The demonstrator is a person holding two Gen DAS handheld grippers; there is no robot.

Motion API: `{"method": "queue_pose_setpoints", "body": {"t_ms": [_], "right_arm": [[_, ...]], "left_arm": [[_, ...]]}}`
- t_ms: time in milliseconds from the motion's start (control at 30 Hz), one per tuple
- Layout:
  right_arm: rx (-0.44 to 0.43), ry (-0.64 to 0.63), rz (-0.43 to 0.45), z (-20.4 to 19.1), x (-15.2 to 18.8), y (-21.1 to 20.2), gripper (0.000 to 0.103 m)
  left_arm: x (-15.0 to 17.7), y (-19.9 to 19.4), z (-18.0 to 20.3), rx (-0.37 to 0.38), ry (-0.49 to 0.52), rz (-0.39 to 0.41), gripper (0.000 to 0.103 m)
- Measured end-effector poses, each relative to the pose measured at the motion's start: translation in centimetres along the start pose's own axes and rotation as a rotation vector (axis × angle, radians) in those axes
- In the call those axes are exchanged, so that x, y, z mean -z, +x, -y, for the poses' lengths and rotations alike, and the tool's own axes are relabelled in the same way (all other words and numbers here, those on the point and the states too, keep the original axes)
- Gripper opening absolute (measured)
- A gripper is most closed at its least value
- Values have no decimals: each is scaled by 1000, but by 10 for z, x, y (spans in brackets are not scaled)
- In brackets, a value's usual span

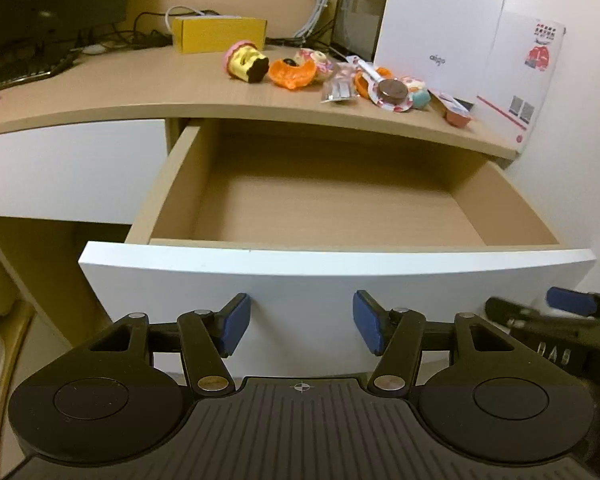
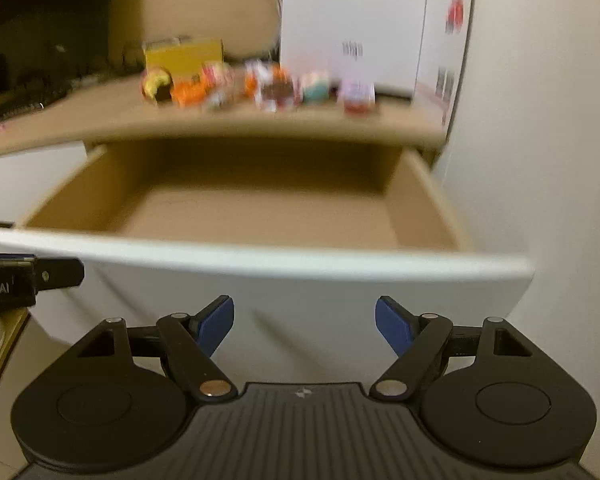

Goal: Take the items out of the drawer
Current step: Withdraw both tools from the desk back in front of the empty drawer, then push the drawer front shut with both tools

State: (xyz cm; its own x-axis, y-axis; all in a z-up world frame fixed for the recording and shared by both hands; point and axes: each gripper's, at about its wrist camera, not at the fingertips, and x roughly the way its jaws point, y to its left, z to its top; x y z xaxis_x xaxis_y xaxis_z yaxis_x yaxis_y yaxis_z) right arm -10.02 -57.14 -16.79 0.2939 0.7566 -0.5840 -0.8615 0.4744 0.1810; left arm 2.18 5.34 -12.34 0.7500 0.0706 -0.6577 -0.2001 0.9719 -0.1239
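While the drawer (image 1: 340,200) is pulled out with only bare wood shown inside, the left gripper (image 1: 301,326) and right gripper (image 2: 304,326) are held spread apart and empty before its white front panel (image 1: 320,292); the toy items (image 1: 324,72) are laid in a row on the bench (image 1: 120,84) above, near a yellow box (image 1: 218,34) and a white carton (image 1: 452,40)

Left hand-held gripper (image 1: 301,323) — matte black body with a ribbed grey-black top plate bearing a small white crosshair mark; two round black discs flank it, each with a shallow circular inset. Black linkage arms pivot on silver and brass-toned pins. Fingertips carry blue pads (image 1: 236,326).

Right hand-held gripper (image 2: 304,326) — same build: ribbed plate, twin discs, metal pivot pins, blue pads (image 2: 216,328). White lettering marks each body's side.
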Motion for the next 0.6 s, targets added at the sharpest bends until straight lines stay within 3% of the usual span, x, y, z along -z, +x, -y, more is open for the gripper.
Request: {"method": "queue_pose_setpoints", "body": {"t_ms": [167,600], "right_arm": [[7,53,-2,17,-19,21,81],[-31,53,62,3,-77,100,81]], "left_arm": [[-14,16,-6,24,4,13,65],[-70,93,-16,24,12,105,65]]}}
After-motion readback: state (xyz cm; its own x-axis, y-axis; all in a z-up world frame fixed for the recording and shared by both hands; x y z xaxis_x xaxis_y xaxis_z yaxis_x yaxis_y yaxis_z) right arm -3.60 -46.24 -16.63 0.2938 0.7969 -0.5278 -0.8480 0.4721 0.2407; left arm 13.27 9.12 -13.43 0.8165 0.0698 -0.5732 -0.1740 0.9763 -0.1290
